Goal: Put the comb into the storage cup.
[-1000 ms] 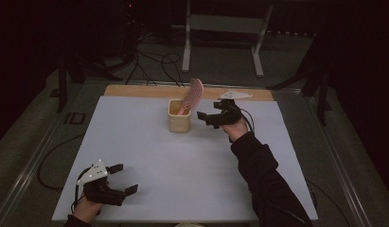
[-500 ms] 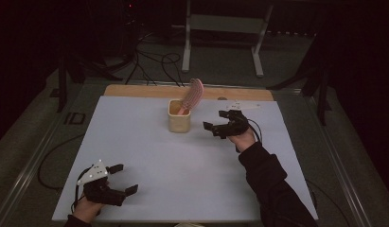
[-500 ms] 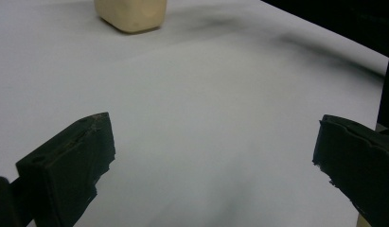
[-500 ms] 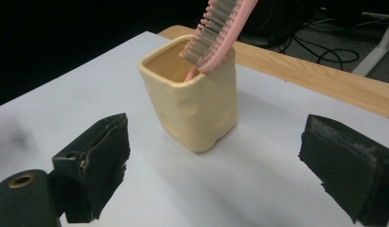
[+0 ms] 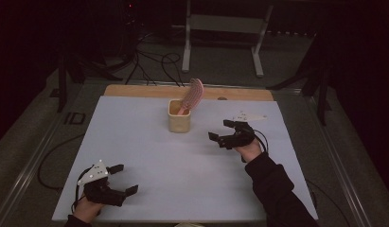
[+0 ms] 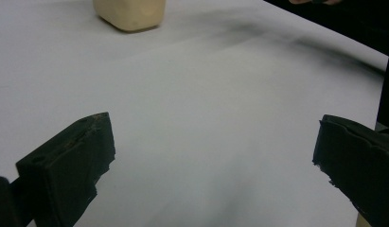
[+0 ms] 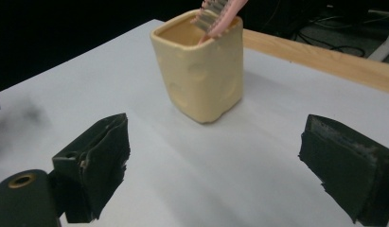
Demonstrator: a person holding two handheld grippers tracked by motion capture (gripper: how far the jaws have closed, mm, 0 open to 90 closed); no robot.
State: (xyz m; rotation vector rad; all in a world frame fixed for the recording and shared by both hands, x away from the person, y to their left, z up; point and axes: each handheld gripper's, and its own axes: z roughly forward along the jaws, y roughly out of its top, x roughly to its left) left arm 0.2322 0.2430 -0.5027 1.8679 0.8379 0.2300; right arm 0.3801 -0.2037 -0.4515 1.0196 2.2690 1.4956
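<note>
Lower left of the high view, the left gripper (image 5: 120, 179) rests on the white table (image 5: 149, 156), jaws wide, nothing between them. Centre, toward the top, the cream cup (image 5: 179, 116) stands upright with the pink hairbrush (image 5: 194, 94) leaning inside. Right of centre, the right gripper (image 5: 221, 129) hovers near the cup, jaws spread wide, empty.

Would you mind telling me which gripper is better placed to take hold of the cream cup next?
Probably the right. The right gripper sits open close beside the cream cup, which its own view shows just ahead of its jaws. The left gripper is open too, but at the table's near edge.
</note>
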